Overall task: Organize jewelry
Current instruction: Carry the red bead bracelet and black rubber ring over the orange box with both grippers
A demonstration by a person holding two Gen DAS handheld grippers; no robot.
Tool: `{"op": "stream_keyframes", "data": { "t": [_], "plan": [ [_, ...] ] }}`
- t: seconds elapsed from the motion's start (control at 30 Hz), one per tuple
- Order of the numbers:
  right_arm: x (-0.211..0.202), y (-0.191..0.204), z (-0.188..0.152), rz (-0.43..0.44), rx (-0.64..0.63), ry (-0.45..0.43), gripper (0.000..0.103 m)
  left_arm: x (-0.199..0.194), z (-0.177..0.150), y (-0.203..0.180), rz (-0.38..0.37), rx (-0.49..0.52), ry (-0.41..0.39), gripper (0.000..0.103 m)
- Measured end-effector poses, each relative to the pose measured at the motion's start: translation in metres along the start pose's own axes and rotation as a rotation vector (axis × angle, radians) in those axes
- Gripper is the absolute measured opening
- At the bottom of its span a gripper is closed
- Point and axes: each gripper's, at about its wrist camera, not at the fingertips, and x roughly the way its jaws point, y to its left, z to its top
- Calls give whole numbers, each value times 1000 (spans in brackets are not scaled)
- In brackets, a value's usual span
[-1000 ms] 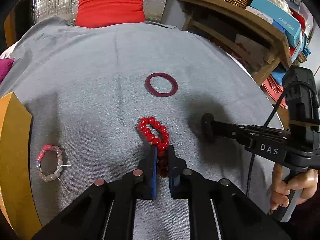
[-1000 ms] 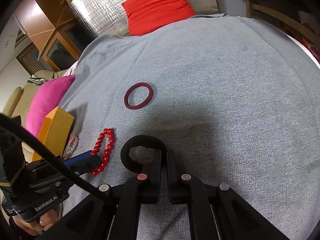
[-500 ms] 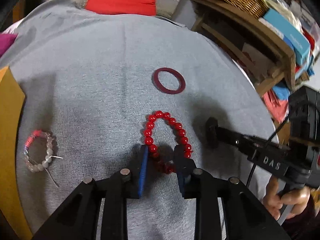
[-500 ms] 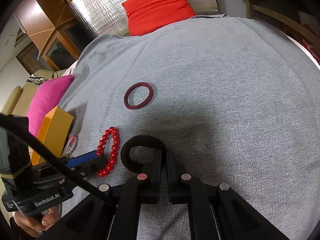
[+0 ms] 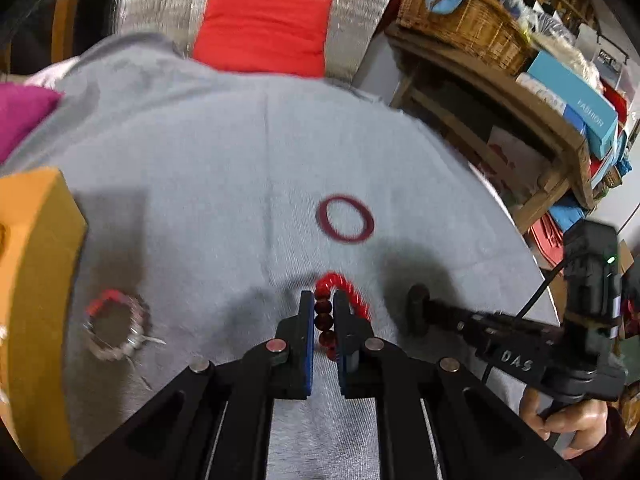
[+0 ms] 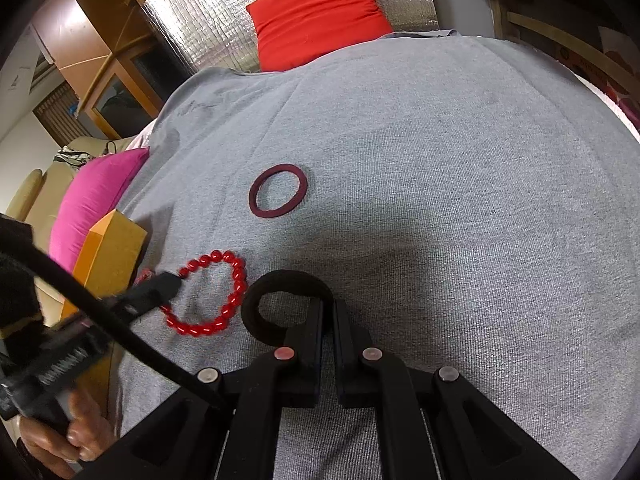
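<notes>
Left gripper (image 5: pixel 323 312): jaws just closed, blue pads clamped on red bead bracelet (image 6: pixel 216 292).
Right gripper (image 6: pixel 328 312): jaws together, pinching black fuzzy ring (image 6: pixel 280 280).
Red bead bracelet: glossy round beads, far loop on grey knit cloth (image 6: pixel 440 160), beside black fuzzy ring.
Maroon flat ring (image 6: pixel 279 191): lies apart, farther out.
Pale bead bracelet (image 5: pixel 116 328): beside orange box (image 5: pixel 32 280), blurred.
</notes>
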Motion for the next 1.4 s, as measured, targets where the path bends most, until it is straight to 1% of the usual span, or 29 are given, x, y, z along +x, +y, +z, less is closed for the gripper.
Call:
{"op": "stream_keyframes", "data": {
  "t": [0.17,0.47,0.63,0.8,1.03,1.1,1.2,1.4],
  "plan": [
    [0,0,1,-1,-4,0,5,-21,7,9,1,-20,-62,9],
    [0,0,1,-4,-2,-1,5,-43,16,12,-19,-56,-126,9],
    [-3,7,0,-6,-14,-14,6,-61,19,14,-29,-73,-172,9],
    [-6,17,-1,14,-39,-25,6,-82,20,20,-33,-90,-216,9],
    [-13,42,-3,72,-85,-53,5,-126,21,46,-18,-152,-303,9],
    [-16,51,-5,94,-98,-63,6,-140,19,54,-5,-159,-330,9],
    [-20,70,-6,143,-126,-79,6,-162,16,70,36,-169,-365,9],
    [-22,108,-12,235,-174,-86,5,-188,6,100,79,-205,-391,9]
  ]
}}
